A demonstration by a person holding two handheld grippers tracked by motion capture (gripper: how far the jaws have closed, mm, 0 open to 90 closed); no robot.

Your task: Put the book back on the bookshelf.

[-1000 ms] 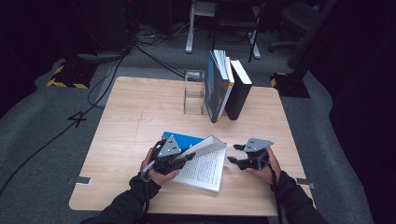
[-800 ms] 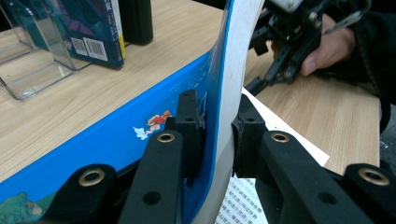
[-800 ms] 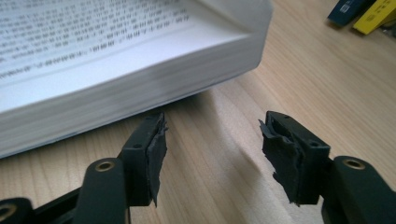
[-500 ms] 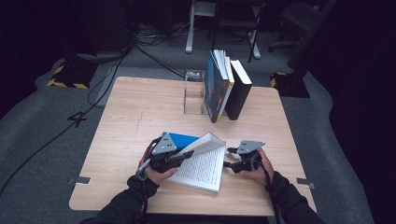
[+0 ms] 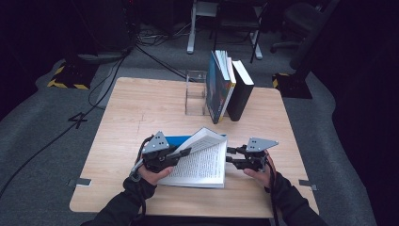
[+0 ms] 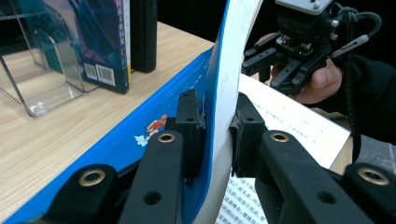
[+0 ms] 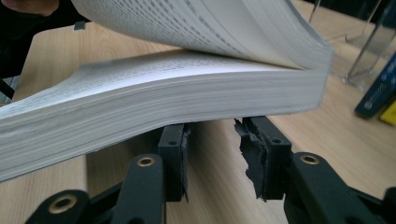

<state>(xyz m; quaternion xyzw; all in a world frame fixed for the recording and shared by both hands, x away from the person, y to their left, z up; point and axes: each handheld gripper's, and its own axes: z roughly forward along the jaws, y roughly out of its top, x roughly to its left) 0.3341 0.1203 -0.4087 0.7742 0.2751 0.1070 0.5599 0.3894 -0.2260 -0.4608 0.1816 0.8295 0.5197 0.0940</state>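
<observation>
An open book lies on the table's near half. My left gripper is shut on its blue cover and a wad of pages and holds them lifted, with the pads clamped on both sides. My right gripper sits at the book's right edge. In the right gripper view, its jaws reach low under the edge of the page block. They have just been closing, but bare table shows in the gap and the pads press on nothing.
At the back of the wooden table, a few books stand upright against a clear acrylic bookend, with a black one at their right. Cables run over the grey floor to the left.
The right gripper moved in towards the book's edge, then came back slightly right and up, and its jaws have narrowed. The left gripper keeps the cover and pages lifted in the same place.
</observation>
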